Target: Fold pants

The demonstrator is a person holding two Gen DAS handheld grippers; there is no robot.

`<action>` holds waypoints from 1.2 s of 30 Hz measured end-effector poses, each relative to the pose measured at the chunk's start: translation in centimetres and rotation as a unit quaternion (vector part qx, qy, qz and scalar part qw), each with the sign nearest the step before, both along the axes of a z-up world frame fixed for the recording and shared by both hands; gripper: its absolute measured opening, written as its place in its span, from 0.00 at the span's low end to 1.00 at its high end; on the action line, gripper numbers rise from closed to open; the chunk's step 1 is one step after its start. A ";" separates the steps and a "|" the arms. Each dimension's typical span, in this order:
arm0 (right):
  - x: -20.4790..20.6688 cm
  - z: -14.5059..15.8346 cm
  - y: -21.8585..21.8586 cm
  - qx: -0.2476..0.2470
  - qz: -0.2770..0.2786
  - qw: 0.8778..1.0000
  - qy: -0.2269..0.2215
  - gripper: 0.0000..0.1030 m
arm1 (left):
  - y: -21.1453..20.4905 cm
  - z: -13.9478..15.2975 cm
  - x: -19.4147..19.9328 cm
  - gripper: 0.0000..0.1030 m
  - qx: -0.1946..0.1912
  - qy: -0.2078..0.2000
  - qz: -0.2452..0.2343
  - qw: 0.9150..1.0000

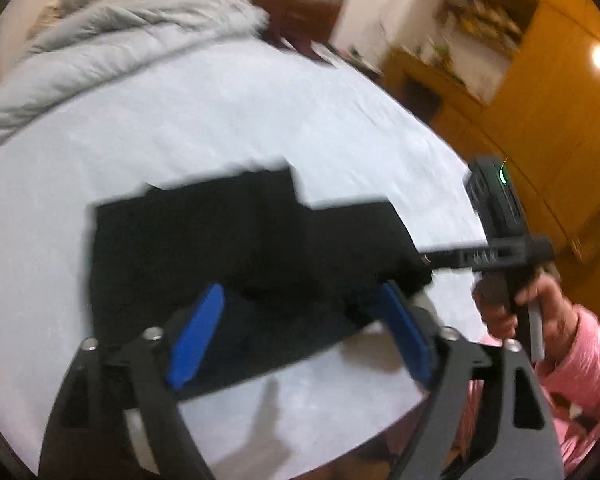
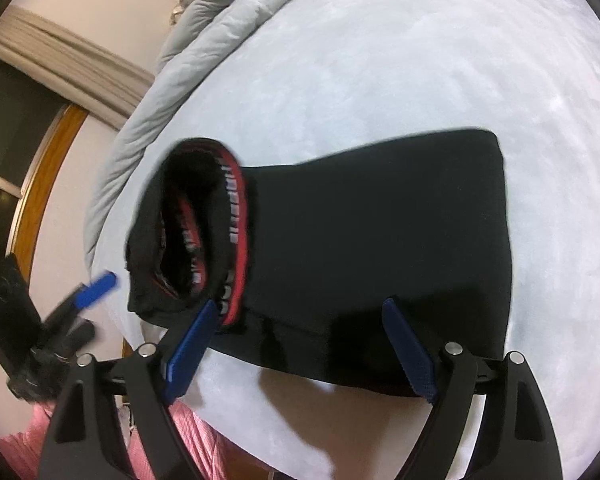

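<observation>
Right wrist view: folded black pants just beyond the spread, empty right gripper.

We see a bed in a pale sheet, grey duvet bunched along its far edge. Orange-wood cabinets with a lit niche; dark window, beige curtain, cream walls.

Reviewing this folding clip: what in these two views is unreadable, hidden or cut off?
- Waistband lettering on the black pants: right wrist view, blurred and too small to read.
- Shelf contents: left wrist view, motion blur.
- Right gripper fingertips: left wrist view, lost against the dark pants.
- Left gripper: right wrist view, one finger shows, blurred.
</observation>
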State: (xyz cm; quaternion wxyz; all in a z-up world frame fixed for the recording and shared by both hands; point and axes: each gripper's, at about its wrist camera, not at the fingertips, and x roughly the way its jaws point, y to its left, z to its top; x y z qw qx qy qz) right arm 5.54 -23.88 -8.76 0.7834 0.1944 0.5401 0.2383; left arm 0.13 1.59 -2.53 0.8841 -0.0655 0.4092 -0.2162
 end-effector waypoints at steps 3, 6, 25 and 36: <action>0.1 1.7 2.4 0.005 0.032 0.999 -0.018 0.83 | 4.1 -1.0 1.6 0.80 0.053 0.034 0.099 0.993; 0.4 2.9 5.6 -0.002 0.070 0.997 -0.029 0.83 | 7.2 -3.6 3.7 0.72 0.079 0.118 0.191 0.971; 1.9 2.0 11.6 0.108 0.155 0.982 0.013 0.04 | 10.3 -6.9 4.3 0.79 -0.023 0.167 0.240 0.956; 1.8 -2.9 10.2 0.032 0.132 0.987 0.081 0.10 | 7.4 -8.6 5.3 0.88 0.053 0.181 0.225 0.956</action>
